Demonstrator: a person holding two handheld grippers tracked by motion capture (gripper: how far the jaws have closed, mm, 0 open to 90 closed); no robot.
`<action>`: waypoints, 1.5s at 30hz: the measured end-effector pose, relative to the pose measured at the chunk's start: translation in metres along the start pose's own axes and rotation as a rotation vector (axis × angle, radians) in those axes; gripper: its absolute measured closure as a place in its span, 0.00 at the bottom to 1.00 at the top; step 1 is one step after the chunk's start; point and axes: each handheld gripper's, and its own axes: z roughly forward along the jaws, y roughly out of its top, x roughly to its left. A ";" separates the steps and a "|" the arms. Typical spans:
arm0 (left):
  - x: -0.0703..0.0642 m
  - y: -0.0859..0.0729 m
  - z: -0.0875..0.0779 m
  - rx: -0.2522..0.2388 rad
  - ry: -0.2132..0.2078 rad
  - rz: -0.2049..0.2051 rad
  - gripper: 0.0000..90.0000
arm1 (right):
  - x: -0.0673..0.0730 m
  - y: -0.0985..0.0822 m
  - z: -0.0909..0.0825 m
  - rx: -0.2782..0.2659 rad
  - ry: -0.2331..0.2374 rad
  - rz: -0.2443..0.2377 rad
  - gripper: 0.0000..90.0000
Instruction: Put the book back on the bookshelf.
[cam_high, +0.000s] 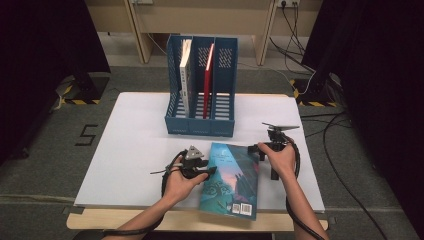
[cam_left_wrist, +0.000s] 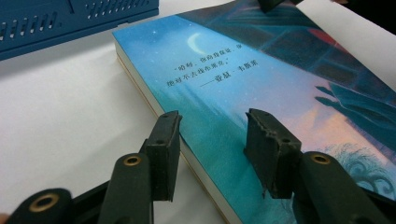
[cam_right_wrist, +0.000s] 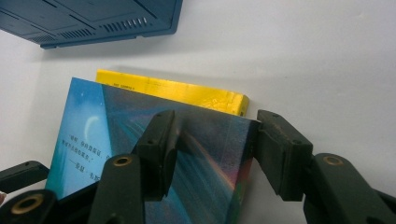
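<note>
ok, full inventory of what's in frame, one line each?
file rack: 1, blue, three slots, far middle of table
white book: 1, upright in rack's left slot
red book: 1, upright in middle slot
blue book: 1, teal-blue cover, flat at near edge of table
yellow book: 1, under the blue book, far edge showing
table: 1, white top
cables: several, dark, floor at back right
left gripper: 1, black, jaws open astride blue book's left edge
right gripper: 1, black, jaws open around blue book's right corner
hands: 2, one on each gripper
</note>
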 end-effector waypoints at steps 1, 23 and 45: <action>0.000 0.000 0.000 -0.001 0.000 0.000 0.61 | -0.001 0.000 0.001 0.001 0.010 0.007 0.53; 0.017 0.004 -0.009 -0.035 0.035 -0.032 0.78 | -0.008 -0.003 0.015 0.062 0.092 0.039 0.39; 0.008 0.009 0.002 0.124 0.098 0.049 0.99 | -0.004 -0.003 0.010 0.054 0.064 0.094 0.50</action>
